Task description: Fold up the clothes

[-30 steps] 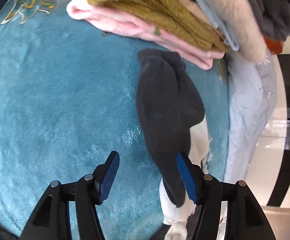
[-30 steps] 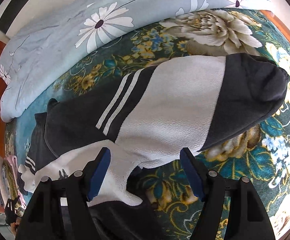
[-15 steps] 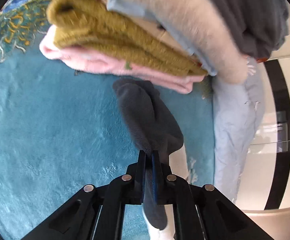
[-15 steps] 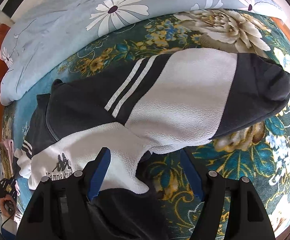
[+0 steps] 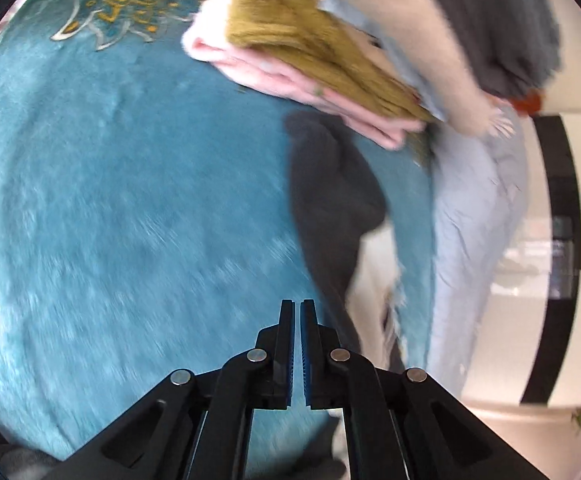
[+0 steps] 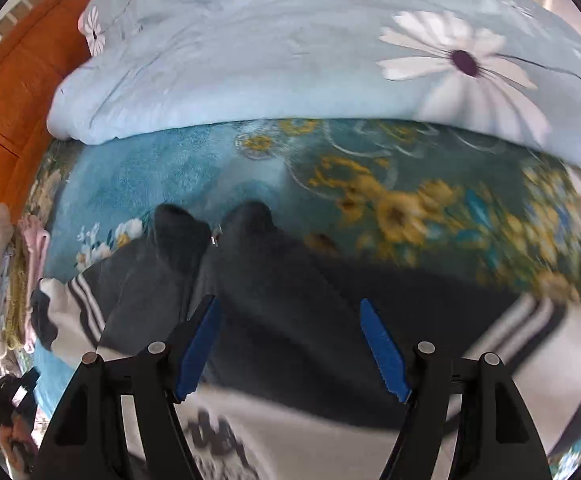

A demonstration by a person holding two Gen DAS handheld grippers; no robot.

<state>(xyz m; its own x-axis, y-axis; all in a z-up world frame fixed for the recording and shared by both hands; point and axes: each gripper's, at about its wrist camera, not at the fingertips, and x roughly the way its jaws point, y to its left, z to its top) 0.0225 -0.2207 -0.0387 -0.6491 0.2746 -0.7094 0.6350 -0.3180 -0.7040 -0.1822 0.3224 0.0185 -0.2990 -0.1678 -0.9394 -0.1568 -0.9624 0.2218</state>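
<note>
Bright daylight, perhaps window-lit, heavy motion blur, fisheye-warped dark rims.

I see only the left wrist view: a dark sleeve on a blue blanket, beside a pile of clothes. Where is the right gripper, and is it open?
Observer: The right gripper is open, above the dark part of the jacket.
Operator: Has the jacket any marks?
Observer: Yes, a blurred dark logo on its white part, near the camera.
Operator: What lies beyond the jacket?
Observer: A pale blue quilt printed with white daisies.
</note>
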